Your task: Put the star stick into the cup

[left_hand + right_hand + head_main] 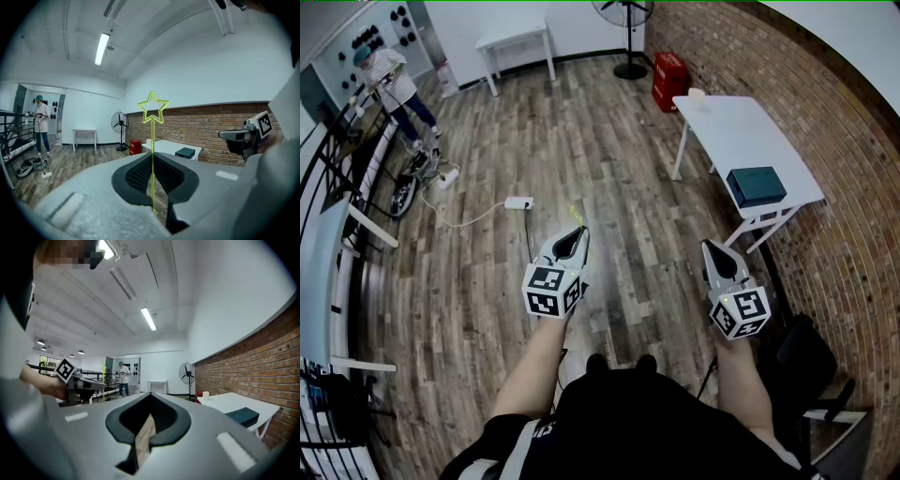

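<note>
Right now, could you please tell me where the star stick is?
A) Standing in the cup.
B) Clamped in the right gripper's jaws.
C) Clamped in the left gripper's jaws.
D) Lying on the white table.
C: the left gripper view shows the star stick pinched between the jaws of the left gripper, while the right gripper holds nothing.

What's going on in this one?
A person holds a gripper in each hand. The left gripper is shut on the star stick, with the star end out front. The right gripper is shut and empty. The cup sits on the white table ahead to the right, apart from both grippers, so the stick is not yet in it.
</note>
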`<state>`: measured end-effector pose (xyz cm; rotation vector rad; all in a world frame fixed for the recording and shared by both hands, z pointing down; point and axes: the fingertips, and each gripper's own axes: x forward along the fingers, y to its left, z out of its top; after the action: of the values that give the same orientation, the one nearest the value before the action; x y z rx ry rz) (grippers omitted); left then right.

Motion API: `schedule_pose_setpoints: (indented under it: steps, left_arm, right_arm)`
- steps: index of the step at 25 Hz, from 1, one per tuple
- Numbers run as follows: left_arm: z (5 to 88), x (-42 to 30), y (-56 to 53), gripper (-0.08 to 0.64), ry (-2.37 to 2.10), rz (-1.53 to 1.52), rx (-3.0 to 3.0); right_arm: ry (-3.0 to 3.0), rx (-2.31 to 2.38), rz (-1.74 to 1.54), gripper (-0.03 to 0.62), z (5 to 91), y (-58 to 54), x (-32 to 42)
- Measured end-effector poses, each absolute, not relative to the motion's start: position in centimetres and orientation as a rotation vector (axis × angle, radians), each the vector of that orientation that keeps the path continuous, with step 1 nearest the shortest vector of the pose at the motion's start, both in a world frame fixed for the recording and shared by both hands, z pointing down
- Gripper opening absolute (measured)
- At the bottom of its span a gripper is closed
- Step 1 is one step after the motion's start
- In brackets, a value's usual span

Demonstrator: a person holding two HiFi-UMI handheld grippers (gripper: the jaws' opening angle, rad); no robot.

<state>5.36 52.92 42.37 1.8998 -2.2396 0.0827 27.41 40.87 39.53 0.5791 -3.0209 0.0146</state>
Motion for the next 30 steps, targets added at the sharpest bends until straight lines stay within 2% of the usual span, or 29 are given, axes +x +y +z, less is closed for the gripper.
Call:
schedule_pose_setpoints:
  steps: [17, 30]
  left_arm:
    - [42.1, 8.2, 50.5, 0.014, -2.236, 0.100, 1.885]
    - [41.1, 12.8, 48.7, 0.014, -2.273, 0.128, 1.876]
  right_arm:
    - [-3.016, 0.632, 0.108, -0.002, 39.8, 38.0, 31.6]
    - [-3.035, 0.444, 0.207, 0.000, 40.9, 37.0, 34.2]
